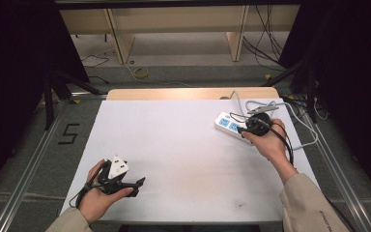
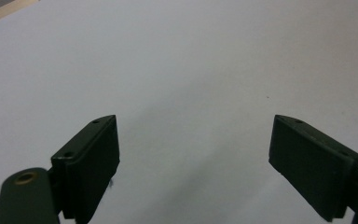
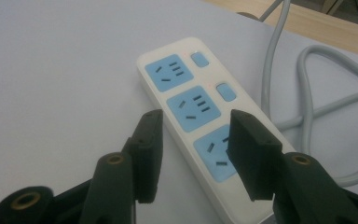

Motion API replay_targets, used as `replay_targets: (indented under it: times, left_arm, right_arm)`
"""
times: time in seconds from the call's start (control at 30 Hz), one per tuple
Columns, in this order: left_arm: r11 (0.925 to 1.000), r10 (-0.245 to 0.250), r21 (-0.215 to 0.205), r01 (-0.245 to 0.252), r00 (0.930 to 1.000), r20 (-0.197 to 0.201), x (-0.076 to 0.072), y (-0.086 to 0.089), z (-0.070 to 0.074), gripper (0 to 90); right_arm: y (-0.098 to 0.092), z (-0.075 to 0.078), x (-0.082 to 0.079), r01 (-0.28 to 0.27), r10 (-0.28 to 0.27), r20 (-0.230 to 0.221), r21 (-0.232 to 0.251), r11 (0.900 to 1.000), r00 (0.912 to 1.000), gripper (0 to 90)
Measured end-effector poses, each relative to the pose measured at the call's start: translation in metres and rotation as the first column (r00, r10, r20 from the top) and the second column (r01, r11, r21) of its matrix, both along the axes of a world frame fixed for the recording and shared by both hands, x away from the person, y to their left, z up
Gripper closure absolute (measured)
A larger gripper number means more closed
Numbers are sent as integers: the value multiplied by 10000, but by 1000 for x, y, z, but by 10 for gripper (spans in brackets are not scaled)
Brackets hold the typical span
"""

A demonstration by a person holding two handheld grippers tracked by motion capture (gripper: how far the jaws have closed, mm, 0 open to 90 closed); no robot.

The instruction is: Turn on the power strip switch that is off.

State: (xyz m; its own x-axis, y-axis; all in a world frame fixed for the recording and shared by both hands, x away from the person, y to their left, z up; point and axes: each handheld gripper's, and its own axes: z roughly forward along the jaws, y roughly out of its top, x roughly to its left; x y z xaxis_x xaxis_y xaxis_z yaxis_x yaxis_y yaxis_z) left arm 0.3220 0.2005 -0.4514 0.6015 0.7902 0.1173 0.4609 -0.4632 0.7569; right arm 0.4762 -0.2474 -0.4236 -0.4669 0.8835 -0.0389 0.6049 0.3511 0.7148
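On the white table (image 1: 174, 145) both grippers are open — the right gripper (image 3: 193, 154) above the power strip (image 3: 186, 93), the left gripper (image 2: 193, 163) over bare surface.

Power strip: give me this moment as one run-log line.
power strip: flat on table, far right, sockets empty | right gripper: open, jaws straddle strip's near end | left gripper: open, nothing between jaws

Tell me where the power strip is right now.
The power strip lies on the white table at the far right in the high view, its grey cable looped behind it, with the right gripper open astride its near end.
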Motion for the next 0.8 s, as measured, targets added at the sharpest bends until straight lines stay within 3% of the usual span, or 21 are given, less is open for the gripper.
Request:
replay_targets:
  times: [0.8]
  left_arm:
    - [10000,24,-9,-24,10000,-34,0,0,0,157]
  right_arm:
    - [7,-1,-44,-779,773,163,396,9962,9969,497]
